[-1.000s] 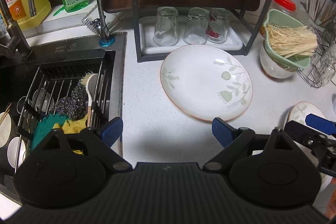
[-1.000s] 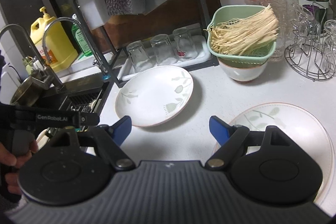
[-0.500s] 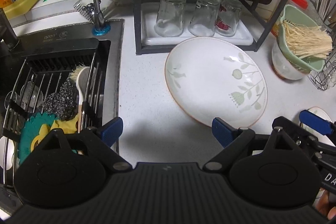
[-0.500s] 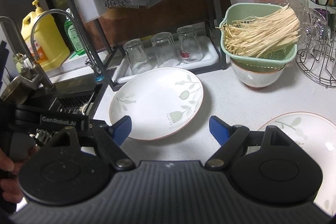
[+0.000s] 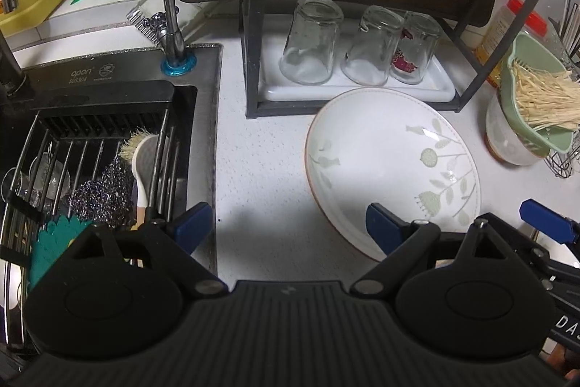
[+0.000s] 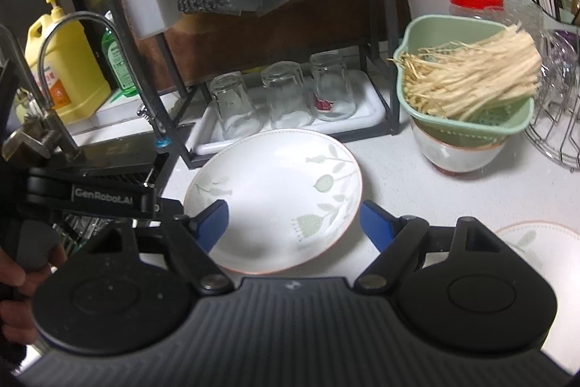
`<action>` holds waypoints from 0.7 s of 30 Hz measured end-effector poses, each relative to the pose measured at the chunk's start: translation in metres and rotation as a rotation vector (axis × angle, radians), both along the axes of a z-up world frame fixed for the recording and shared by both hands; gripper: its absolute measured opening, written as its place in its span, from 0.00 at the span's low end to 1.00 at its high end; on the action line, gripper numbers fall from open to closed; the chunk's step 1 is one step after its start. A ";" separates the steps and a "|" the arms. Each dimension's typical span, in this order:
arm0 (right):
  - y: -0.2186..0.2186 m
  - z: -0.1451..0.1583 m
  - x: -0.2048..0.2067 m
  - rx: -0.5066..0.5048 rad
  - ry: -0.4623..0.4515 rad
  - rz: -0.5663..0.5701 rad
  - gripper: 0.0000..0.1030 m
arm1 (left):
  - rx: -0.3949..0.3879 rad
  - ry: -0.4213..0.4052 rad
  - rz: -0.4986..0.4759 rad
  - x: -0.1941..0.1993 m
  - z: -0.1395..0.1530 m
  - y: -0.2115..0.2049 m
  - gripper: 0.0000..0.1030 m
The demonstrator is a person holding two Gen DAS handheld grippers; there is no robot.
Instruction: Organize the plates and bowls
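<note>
A white plate with a green leaf pattern (image 5: pixel 391 165) lies on the white counter in front of the glass rack; it also shows in the right wrist view (image 6: pixel 275 194). My left gripper (image 5: pixel 290 227) is open and empty, just left of the plate's near edge. My right gripper (image 6: pixel 293 223) is open and empty, its fingers spread over the plate's near rim. A second leaf-pattern plate (image 6: pixel 543 242) lies at the right, partly hidden behind my right gripper. A white bowl (image 6: pixel 456 151) stands under a green colander of noodles (image 6: pixel 467 86).
A black rack with a white tray (image 5: pixel 362 86) holds three upturned glasses (image 5: pixel 311 42). The sink (image 5: pixel 108 133) at the left holds a wire basket with a brush and scourers. A tap (image 5: pixel 170 6), soap bottles and a wire cutlery holder (image 6: pixel 558 118) stand around.
Both grippers have moved forward and left toward the large plate, which now fills more of each view. The second plate has slid out to the right edge. Both stay open.
</note>
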State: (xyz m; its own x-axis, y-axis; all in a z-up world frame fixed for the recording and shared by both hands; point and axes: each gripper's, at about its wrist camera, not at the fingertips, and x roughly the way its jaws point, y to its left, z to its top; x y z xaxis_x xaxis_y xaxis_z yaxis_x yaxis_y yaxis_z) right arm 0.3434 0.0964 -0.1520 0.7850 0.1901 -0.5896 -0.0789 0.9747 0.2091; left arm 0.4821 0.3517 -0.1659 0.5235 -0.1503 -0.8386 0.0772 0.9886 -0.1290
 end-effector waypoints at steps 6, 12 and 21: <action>0.005 -0.004 0.015 -0.003 0.018 -0.010 0.77 | -0.027 0.014 -0.001 0.009 -0.005 0.004 0.91; 0.002 -0.016 0.028 -0.007 0.064 -0.059 0.74 | -0.046 0.025 -0.024 0.017 -0.014 0.004 0.90; -0.010 -0.030 0.059 -0.012 0.121 -0.114 0.67 | -0.073 0.026 -0.055 0.043 -0.021 -0.007 0.88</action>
